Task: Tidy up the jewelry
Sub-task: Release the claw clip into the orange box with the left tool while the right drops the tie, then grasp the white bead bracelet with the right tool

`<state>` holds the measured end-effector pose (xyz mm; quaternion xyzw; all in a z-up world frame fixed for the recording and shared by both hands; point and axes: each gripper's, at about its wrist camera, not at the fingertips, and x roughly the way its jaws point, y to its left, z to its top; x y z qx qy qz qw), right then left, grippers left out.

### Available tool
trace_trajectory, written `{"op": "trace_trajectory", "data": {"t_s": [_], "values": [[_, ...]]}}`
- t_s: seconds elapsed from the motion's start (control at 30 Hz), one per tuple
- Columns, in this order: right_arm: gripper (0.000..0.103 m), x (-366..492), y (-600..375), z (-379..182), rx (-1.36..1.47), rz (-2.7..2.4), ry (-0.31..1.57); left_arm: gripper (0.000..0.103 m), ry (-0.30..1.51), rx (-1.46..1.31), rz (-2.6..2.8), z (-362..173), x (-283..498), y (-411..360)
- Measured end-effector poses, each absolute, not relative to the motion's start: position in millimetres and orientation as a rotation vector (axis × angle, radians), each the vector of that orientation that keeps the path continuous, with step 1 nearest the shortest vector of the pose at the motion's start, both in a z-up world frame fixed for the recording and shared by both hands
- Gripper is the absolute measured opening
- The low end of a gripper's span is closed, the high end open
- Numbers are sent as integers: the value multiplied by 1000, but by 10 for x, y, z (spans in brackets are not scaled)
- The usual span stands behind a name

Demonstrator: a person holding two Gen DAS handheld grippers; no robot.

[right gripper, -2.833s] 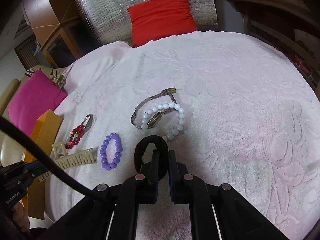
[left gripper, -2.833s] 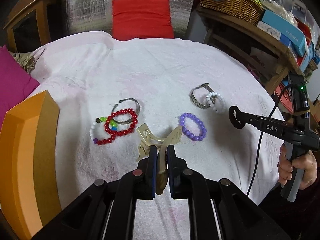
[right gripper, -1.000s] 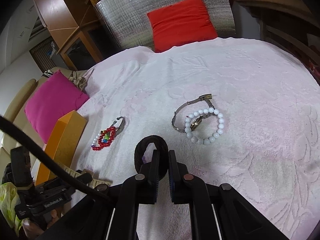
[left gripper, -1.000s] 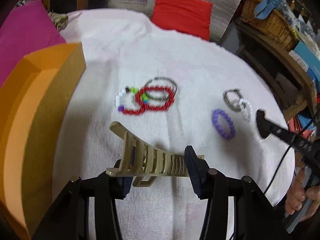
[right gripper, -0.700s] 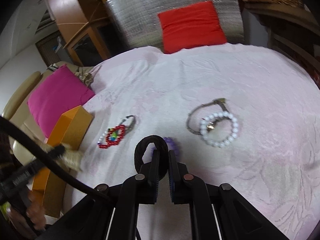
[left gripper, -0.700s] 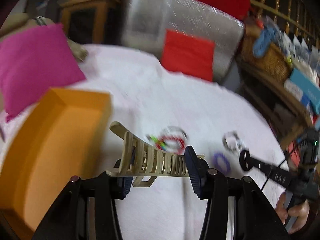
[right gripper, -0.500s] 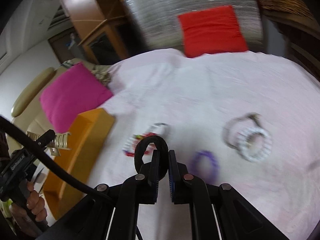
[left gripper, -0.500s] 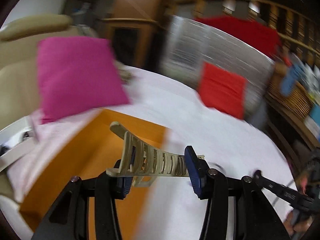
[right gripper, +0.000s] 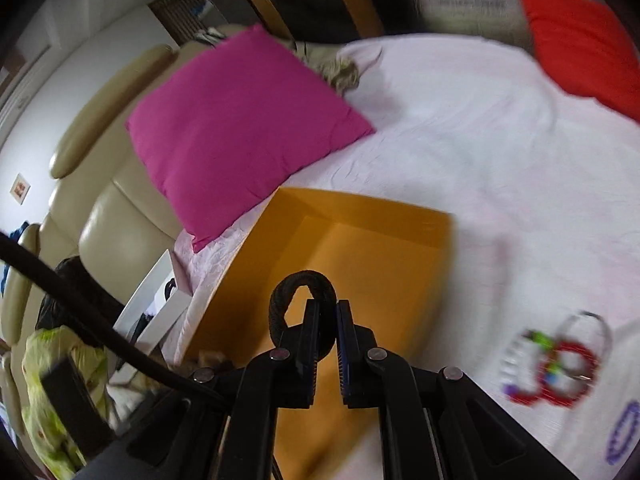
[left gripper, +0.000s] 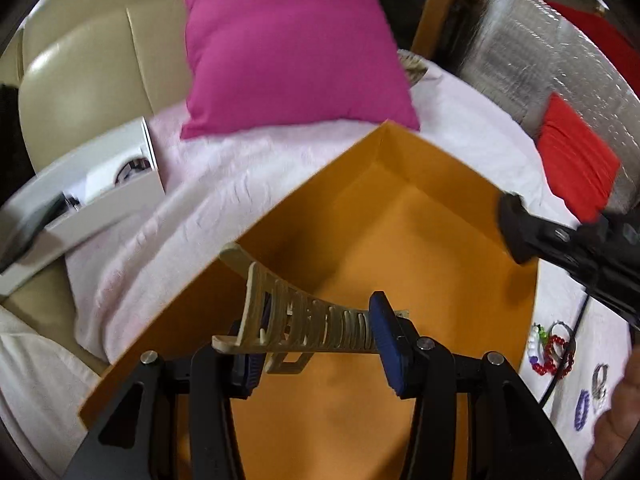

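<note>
i'm looking down the left gripper (left gripper: 316, 344) and it's clamping a beige hair claw clip (left gripper: 304, 316) crosswise between its blue pads, jaws standing partly apart with the clip filling the gap. the clip is hanging over the open orange box (left gripper: 400, 216), above the box's bare floor and not touching it. the box is sitting on the pink-white cloth (left gripper: 192, 200) near the table's edge, a magenta cushion (left gripper: 288, 44) just behind its far corner and a small white carton (left gripper: 100, 192) off to the left on the cloth.

the right gripper (right gripper: 328, 316) is pinching a black hair tie (right gripper: 298, 284) between nearly closed jaws, the loop sticking up above the fingertips. in the right wrist view it's poised over the near part of the same orange box (right gripper: 360, 208); in the left wrist view its dark tip (left gripper: 520, 236) is showing over the box's right wall.

the rest of the jewelry is lying on the cloth to the right of the box, well apart from both grippers: a red bead bracelet (right gripper: 568, 372) overlapping a white-and-coloured bead bracelet (right gripper: 520, 356) and a thin metal bangle (right gripper: 588, 320), all blurred, and a purple bead bracelet (right gripper: 622, 436) nearer the frame's edge. i'm also seeing a watch and a white bead strand (left gripper: 600, 380) at the far right of the left view, too small to separate. a red cushion (right gripper: 580, 28) is resting at the table's far side.
</note>
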<state>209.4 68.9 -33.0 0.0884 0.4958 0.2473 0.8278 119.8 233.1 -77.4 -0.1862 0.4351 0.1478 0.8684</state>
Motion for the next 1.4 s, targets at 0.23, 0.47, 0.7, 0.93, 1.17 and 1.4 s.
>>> {"op": "trace_trajectory", "data": {"t_s": [0.23, 0.47, 0.7, 0.93, 1.17, 1.4], "values": [[11, 2578, 1192, -746, 130, 438, 1179, 51, 994, -396, 396, -983, 1307, 2467], [13, 2649, 1233, -732, 121, 411, 1193, 63, 920, -327, 442, -809, 1227, 2418], [31, 2181, 379, -154, 174, 444, 1060, 70, 746, -205, 477, -469, 1071, 2124], [48, 1556, -1198, 206, 294, 297, 930, 71, 597, -109, 433, -197, 937, 1576], [48, 998, -2387, -52, 439, 171, 944, 76, 579, 12, 276, -192, 939, 798], [48, 664, -3028, -524, 612, 164, 932, 76, 609, 148, 101, -325, 1005, 224]]}}
